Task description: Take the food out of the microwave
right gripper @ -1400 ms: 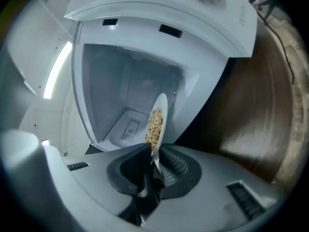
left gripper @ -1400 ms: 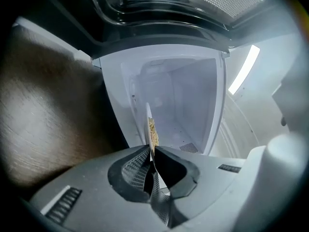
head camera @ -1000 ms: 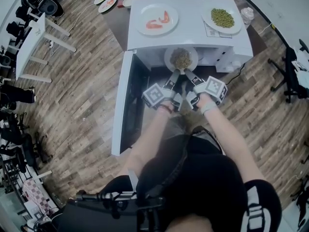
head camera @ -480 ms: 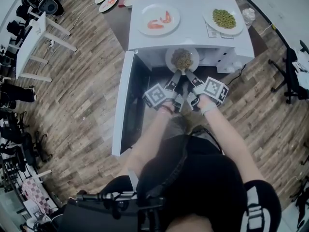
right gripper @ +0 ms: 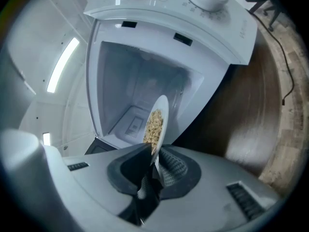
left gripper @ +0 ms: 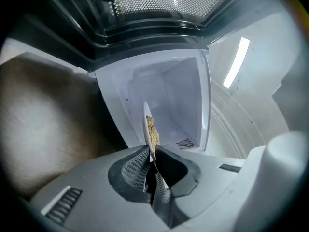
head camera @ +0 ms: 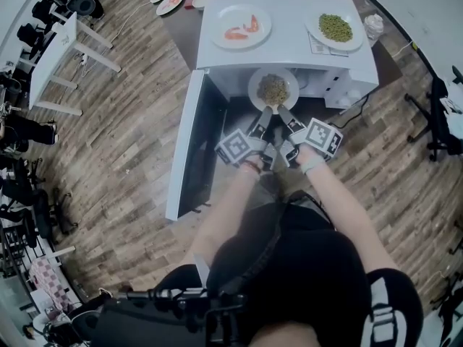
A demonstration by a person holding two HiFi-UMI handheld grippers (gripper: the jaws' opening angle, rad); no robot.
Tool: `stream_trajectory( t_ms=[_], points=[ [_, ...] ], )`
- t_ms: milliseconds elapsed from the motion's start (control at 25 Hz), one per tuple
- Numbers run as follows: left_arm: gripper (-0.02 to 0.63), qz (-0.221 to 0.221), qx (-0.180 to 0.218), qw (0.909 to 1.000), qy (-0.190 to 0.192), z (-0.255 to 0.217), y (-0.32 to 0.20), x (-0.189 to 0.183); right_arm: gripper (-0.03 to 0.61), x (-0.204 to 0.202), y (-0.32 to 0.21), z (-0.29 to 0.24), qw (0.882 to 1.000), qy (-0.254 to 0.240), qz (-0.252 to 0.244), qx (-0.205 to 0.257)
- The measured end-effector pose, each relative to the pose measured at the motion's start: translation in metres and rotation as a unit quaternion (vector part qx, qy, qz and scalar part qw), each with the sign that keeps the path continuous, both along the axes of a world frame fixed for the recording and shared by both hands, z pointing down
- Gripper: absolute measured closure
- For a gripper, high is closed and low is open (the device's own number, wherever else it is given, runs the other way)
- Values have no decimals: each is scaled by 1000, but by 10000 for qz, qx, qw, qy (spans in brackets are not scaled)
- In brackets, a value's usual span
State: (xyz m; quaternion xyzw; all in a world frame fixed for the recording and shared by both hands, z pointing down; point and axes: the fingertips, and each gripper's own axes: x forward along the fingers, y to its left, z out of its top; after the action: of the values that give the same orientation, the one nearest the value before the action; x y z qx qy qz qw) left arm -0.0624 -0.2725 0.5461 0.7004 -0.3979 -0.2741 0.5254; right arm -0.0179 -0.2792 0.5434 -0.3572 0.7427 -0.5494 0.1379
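1. The microwave (head camera: 289,45) is sitting on the dark table (head camera: 182,33) with its door (head camera: 185,147) hanging wide open along the left side, so I'm counting the opening step as done.
2. The left gripper (head camera: 265,113) is pinching the near rim of the grain plate (head camera: 273,89). Its own view is showing the rim wedged between the ribbed pads.
3. The right gripper (head camera: 281,112) is pinching the same rim just beside the left one. Both sets of jaws have just been easing a touch wider, with the rim between the pads in both views.
4. The grain plate is hanging at the mouth of the cavity. From the head view it's showing whole, just past the front edge of the microwave's top, so I'm reading it as nearly clear. It isn't resting on anything I can see.
5. The shrimp plate (head camera: 242,26) is sitting on the left half of the top, and the peas plate (head camera: 333,27) is sitting towards the right rear corner. Whether those two came out of the cavity isn't showing.
6. My estimate is that the task is running past halfway – the food is gripped and coming out.
7. What's remaining is pulling the plate fully clear and setting it down – the bare strip of the top between the two plates is looking like the likely spot – then letting go and, possibly, closing the door.
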Motion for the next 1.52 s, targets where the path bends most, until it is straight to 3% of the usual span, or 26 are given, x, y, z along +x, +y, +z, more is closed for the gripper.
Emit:
stream_trajectory(
  t_ms=[360,560,720,800,920,1040,1360,1520],
  points=[
    [577,-135,21,9999,68,-11,28,8,528,7,27,-7,9999,41,-160,1],
    [577,-203,81,9993,-308,-15,40,6,528,10,38,-10,9998,-11,-213,-25],
    [578,-249,163,9995,-50,-22,48,11,528,11,47,-13,9996,-39,-284,-13],
    [578,-285,169,9993,-184,-22,53,8,529,10,51,-14,9994,-53,-328,-8],
    [578,-326,282,9985,347,-34,59,15,529,9,57,-16,9992,-31,-400,14],
    [578,-452,119,9989,13,-25,68,8,529,8,64,-17,9988,-11,-482,31],
    [578,-636,50,9980,-6,-23,91,2,531,2,85,-19,9980,-70,-630,-33],
    [578,-657,182,9967,442,-33,101,9,531,3,96,-17,9975,4,-713,14]
  ],
)
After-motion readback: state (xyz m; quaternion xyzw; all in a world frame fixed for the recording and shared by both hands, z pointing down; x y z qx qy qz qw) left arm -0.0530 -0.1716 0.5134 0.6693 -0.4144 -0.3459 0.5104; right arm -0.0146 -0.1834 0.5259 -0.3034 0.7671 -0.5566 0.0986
